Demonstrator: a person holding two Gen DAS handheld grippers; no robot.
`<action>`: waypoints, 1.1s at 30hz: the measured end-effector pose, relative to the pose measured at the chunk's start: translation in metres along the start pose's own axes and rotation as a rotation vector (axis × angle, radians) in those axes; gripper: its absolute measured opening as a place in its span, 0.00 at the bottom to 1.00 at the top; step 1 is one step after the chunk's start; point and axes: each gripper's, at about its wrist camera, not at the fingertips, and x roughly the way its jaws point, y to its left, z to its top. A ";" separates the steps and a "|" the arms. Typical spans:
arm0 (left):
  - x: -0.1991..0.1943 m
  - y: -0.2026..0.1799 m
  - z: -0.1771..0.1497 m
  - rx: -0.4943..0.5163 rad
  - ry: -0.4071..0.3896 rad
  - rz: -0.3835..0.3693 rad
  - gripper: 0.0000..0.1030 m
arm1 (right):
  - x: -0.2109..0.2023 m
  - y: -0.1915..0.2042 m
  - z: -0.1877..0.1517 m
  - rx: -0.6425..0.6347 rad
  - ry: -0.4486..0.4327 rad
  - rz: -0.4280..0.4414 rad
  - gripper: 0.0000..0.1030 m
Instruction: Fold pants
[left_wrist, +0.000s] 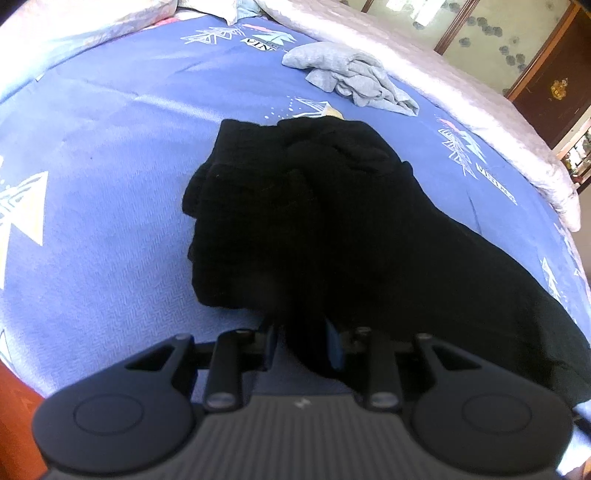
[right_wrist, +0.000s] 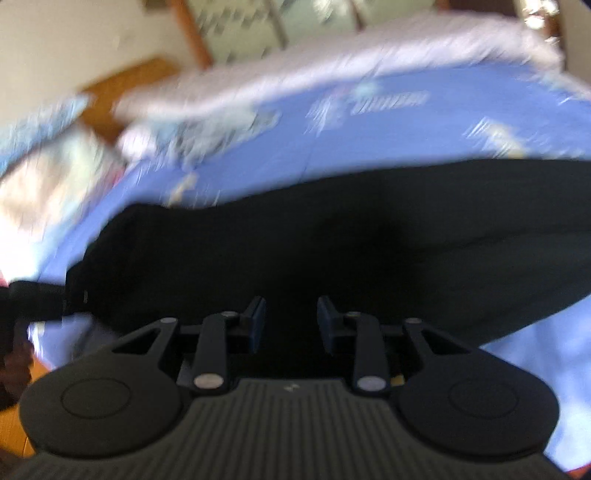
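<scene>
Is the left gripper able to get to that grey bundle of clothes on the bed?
Probably not right now: the left gripper has black pants between its fingers, and the grey bundle lies beyond them.

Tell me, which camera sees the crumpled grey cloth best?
The left wrist view: the grey cloth lies sharp and whole on the blue bedsheet, beyond the black pants. The right wrist view is blurred and shows no grey cloth.
</scene>
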 end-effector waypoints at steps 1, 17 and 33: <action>-0.001 0.003 -0.001 -0.004 -0.003 -0.017 0.28 | 0.019 0.002 -0.006 -0.006 0.075 -0.016 0.33; 0.021 0.097 0.015 -0.561 -0.010 -0.428 0.62 | 0.065 0.098 0.055 -0.109 -0.061 0.143 0.27; -0.014 0.071 0.014 -0.164 -0.077 -0.068 0.37 | 0.040 0.005 0.040 0.240 -0.090 0.168 0.26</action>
